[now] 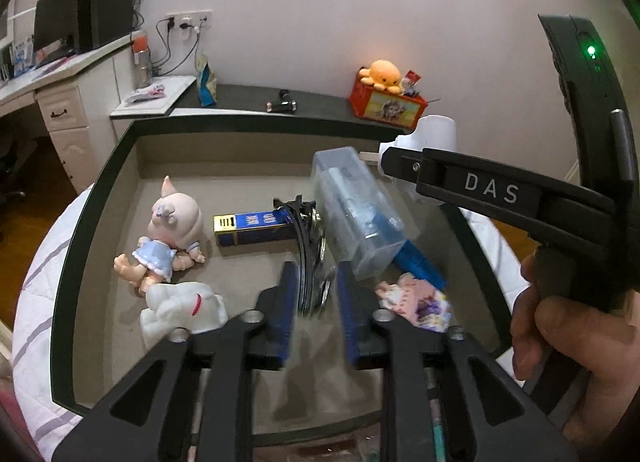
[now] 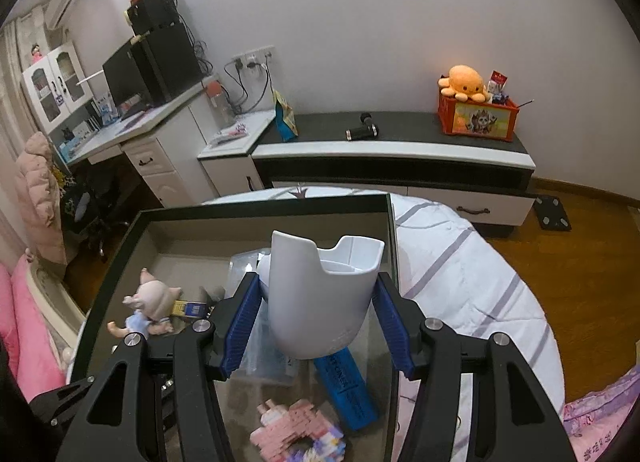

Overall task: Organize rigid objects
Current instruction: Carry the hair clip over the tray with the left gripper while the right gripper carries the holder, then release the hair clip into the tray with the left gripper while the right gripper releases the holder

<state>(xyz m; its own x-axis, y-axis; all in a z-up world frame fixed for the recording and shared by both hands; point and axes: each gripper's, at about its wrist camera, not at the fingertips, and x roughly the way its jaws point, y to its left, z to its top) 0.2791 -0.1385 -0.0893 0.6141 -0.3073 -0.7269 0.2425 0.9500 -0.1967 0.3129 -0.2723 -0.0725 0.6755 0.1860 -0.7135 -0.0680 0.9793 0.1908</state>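
A dark-rimmed box (image 1: 96, 198) with a beige floor lies on a bed. In it are a doll (image 1: 172, 230), a white toy dog (image 1: 184, 310), a blue-and-gold carton (image 1: 252, 228), a clear plastic case (image 1: 356, 210), a blue box (image 2: 346, 390) and a pink block figure (image 2: 296, 430). My left gripper (image 1: 317, 267) stands open low in the box. A black round thing (image 1: 314, 262) stands on edge between its blue pads, blurred. My right gripper (image 2: 317, 278) is shut on a white notched cup (image 2: 320, 302) above the box's right side. A hand (image 1: 552, 334) holds it.
The bed cover (image 2: 460, 274) is white with purple stripes. Behind it runs a low cabinet (image 2: 392, 150) with an orange crate (image 2: 476, 118), an octopus plush (image 2: 464, 82) and a small black tool (image 2: 362, 130). A desk (image 2: 132, 130) with a monitor stands left; wooden floor lies right.
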